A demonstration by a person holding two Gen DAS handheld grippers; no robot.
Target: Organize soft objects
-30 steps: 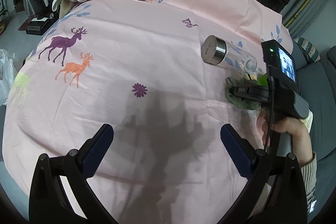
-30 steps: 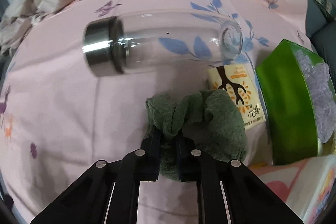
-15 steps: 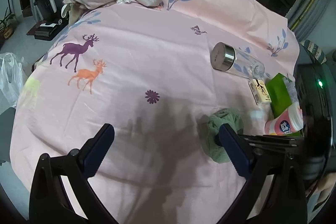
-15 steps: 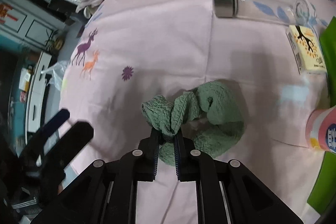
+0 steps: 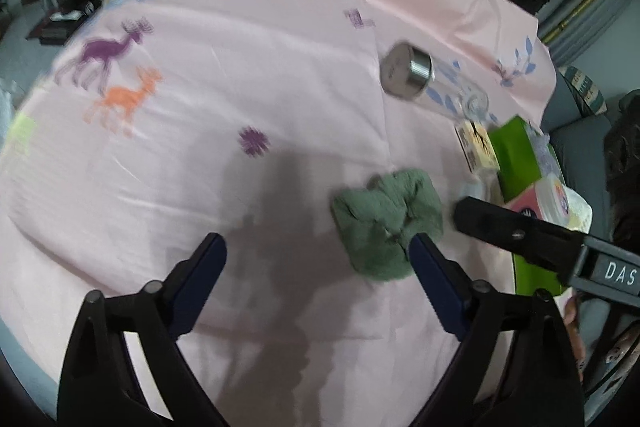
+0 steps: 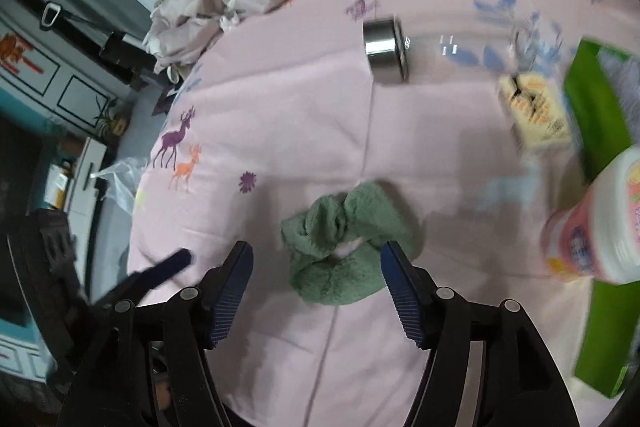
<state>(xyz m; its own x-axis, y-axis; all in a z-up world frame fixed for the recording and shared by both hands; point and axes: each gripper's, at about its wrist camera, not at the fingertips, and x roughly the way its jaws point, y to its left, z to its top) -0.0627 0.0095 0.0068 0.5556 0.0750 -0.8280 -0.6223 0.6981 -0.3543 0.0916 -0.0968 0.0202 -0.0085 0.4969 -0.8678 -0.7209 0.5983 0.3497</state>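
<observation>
We start at the right gripper (image 6: 316,287), and its jaws are opening, blue pads spread wide with the green towel (image 6: 346,247) lying loose between them, free of both pads. We see that crumpled towel resting on the pink bedsheet (image 6: 280,99), just ahead of the fingertips at twelve o'clock. Over in the left wrist view, the left gripper (image 5: 318,255) stands wide too, its jaws closing a touch, with nothing in its grasp; the towel (image 5: 386,223) sits beside its right finger at about one o'clock.

Moving outward in the right wrist view, at one o'clock lies a glass bottle (image 6: 440,47) on its side, steel cap to the left. At two o'clock we find a small yellow carton (image 6: 536,115), with a green tissue box (image 6: 596,115) beyond it. At three o'clock a pink tub (image 6: 596,223) stands close to the lens. Far off at eleven o'clock, a heap of beige cloth (image 6: 216,3) sits at the sheet's edge.
</observation>
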